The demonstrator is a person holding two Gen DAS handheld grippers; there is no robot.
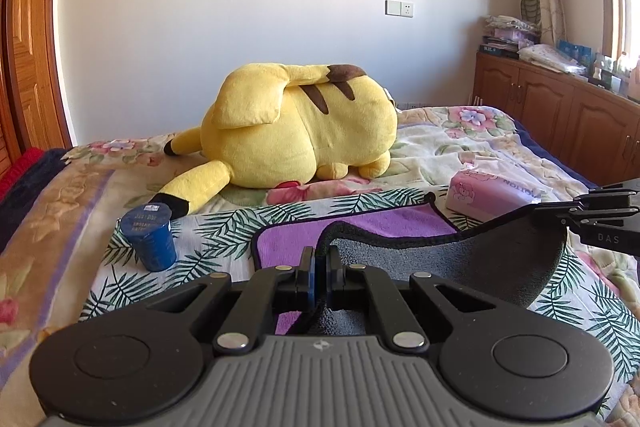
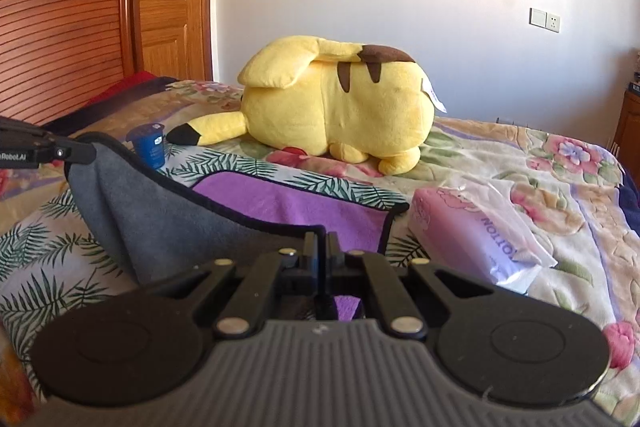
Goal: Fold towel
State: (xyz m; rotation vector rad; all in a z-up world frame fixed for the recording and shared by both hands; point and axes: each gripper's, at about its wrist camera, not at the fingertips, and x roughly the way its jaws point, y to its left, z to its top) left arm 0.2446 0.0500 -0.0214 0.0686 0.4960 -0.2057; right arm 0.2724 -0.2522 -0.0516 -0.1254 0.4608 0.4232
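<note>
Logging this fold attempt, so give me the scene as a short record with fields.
surface: bed with floral blanket under a palm-leaf cloth
towel: purple-and-grey towel with black edging, near edge lifted, grey underside showing
left tongs: shut on the towel's edge
right tongs: shut on the towel's edge
left of towel: upright blue cylindrical can
right of towel: pink tissue pack
behind towel: yellow plush toy, lying down
stage: fold begun, not finished

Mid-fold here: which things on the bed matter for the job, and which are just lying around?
In play:
towel, near edge lifted
left gripper, shut on it
right gripper, shut on it

Lying about:
plush
blue cup
tissue pack
leaf cloth
</note>
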